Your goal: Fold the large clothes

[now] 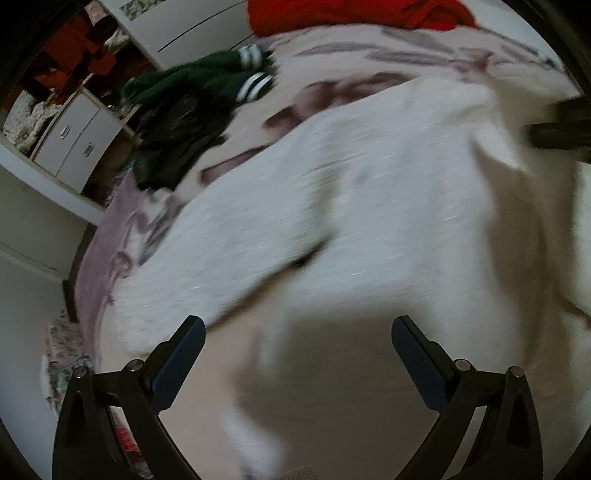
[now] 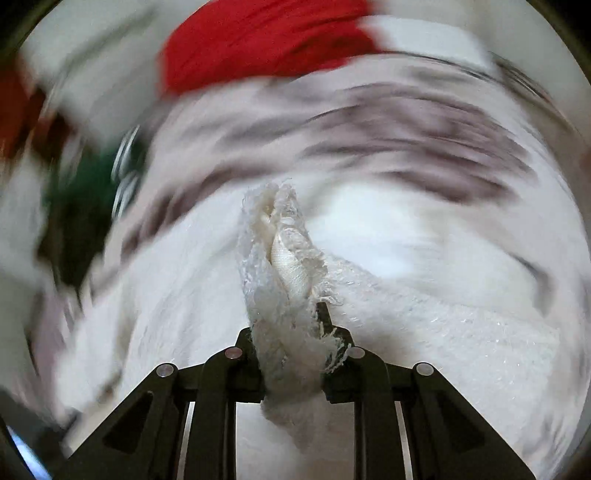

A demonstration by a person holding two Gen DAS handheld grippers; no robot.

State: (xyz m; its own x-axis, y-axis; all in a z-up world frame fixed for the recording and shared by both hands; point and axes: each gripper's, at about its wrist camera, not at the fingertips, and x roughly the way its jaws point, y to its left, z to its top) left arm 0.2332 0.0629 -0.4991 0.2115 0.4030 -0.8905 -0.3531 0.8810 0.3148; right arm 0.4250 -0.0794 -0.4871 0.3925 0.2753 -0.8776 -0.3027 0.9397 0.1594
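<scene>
1. Covering most of the bed (image 1: 122,229), the white fuzzy garment (image 1: 369,206) lies spread over the patterned bedcover, reaching toward the near edge where your left gripper hangs above it.
2. Piled at the far edge sits a red garment (image 1: 354,14); a dark green garment with striped cuffs (image 1: 207,81) lies toward the bed's far left corner. I judge a wide swing of the white cloth could drag either one along.
3. Your right gripper (image 2: 291,332) has its fingers narrow, clamped on a bunched fringe of the white garment. The bite looks thin and loose-knit, so a fast pull could slip it free.
4. Your left gripper (image 1: 297,328) has its fingers spread wide with nothing between them, so only one corner is held and the fold may skew.
</scene>
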